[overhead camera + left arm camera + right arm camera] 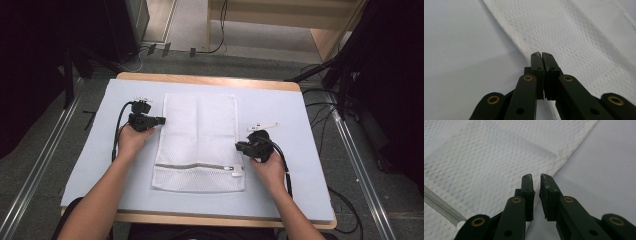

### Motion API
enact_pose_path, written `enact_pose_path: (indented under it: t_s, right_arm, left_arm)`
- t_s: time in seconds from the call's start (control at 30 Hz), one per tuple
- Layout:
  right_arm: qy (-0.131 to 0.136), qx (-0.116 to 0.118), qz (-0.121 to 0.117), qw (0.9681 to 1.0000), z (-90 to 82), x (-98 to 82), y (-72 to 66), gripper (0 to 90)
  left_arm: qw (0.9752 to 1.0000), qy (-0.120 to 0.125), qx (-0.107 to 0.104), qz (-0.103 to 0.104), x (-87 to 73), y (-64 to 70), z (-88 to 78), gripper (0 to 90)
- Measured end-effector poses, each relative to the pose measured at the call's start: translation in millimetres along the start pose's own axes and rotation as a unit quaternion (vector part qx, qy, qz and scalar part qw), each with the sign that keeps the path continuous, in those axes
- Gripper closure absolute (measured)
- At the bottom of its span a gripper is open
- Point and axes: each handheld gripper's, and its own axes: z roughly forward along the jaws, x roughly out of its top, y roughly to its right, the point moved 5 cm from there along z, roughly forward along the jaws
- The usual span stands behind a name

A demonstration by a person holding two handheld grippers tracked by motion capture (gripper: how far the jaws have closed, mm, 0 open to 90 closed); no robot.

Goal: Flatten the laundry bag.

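The bag (pixel 200 142) is white mesh, a fine honeycomb weave with a diamond moiré over it in the left gripper view (pixel 579 32). Its zip (pixel 197 166) is a grey band near the table's near edge, ending in a white pull (pixel 236 170). The mat (pixel 280 105) beneath is plain pale lavender-grey (no pattern), and the table (pixel 200 78) shows a light wood rim at its far edge. Both grippers, left (pixel 161 120) and right (pixel 238 146), are black, with brass-coloured rivets (pixel 528 78) on the links.
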Motion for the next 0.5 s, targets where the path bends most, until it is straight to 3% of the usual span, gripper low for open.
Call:
enact_pose_path:
  t_s: [0.4,0.5]
  right_arm:
    - [0.012,0.0,-0.003,0.9999,-8.0,0.1,2.6,79.9]
    - [0.018,0.001,-0.002,0.9998,-11.4,0.3,2.9,79.9]
  left_arm:
    - [0.9998,-0.001,-0.017,0.005,0.9,3.5,-11.8,75.9]
    - [0.9997,-0.004,-0.02,0.015,0.6,7.2,-14.5,71.9]
